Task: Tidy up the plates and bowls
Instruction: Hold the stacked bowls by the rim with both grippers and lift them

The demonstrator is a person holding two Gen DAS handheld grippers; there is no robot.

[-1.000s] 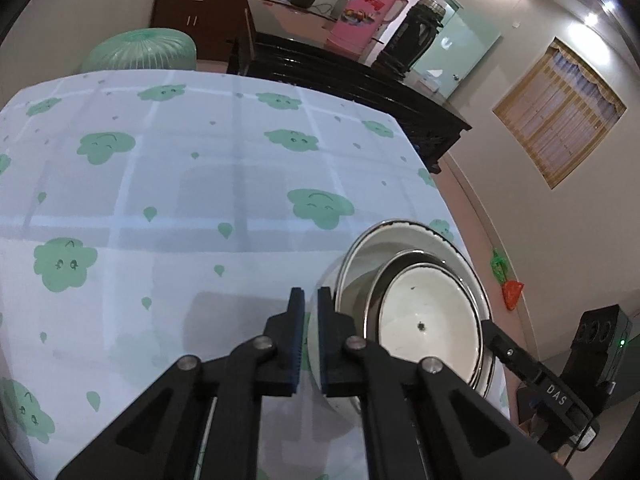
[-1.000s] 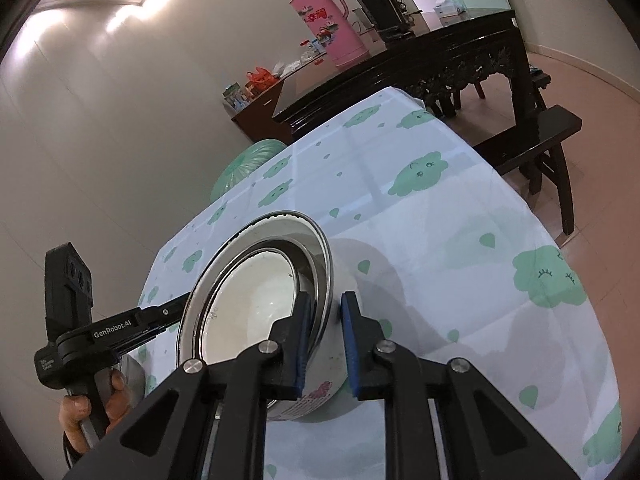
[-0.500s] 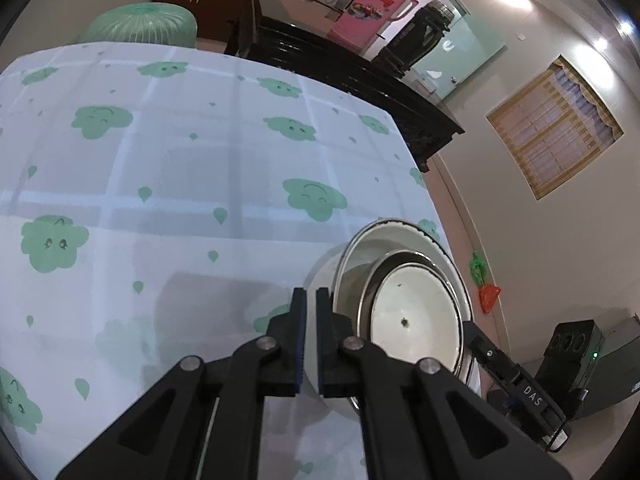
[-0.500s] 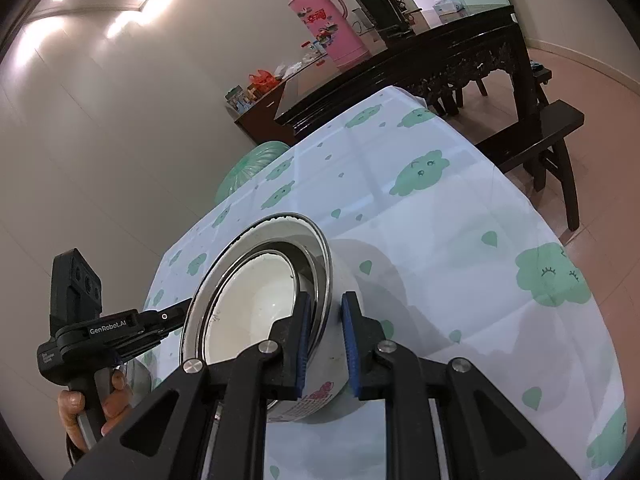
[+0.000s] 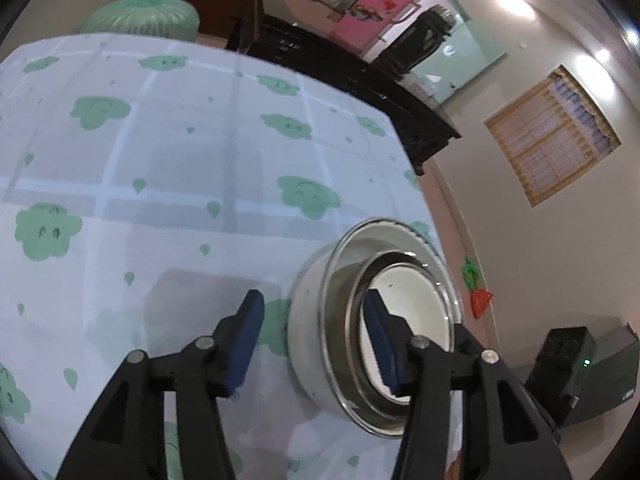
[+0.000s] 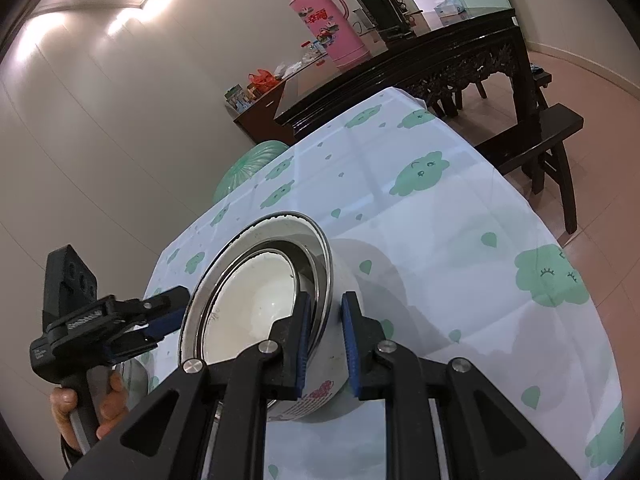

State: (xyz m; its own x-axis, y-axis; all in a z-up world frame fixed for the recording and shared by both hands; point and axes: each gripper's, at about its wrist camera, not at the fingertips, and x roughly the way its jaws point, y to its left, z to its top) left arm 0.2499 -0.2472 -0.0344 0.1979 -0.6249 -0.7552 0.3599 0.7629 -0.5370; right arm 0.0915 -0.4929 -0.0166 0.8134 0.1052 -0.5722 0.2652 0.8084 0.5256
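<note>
A stack of nested bowls (image 5: 348,320) sits on the table near its right edge: a large white enamel bowl (image 6: 340,344) with a steel rim, a steel bowl (image 6: 308,272) inside it, and a white bowl (image 6: 256,304) innermost. My left gripper (image 5: 316,340) is open, its jaws wide apart on either side of the stack's near rim. My right gripper (image 6: 325,344) is shut on the rim of the bowl stack. The left gripper also shows in the right wrist view (image 6: 160,316), beside the stack's far rim.
The table wears a white cloth with green cloud prints (image 5: 180,160). A dark wooden sideboard (image 6: 420,64) with a pink thermos (image 6: 324,20) stands behind it. A dark bench (image 6: 548,132) is at the right and a green round cover (image 5: 140,16) behind the table.
My left gripper has opened, from shut on the stack's rim to wide apart. The right gripper keeps its hold on the rim and the stack has barely moved.
</note>
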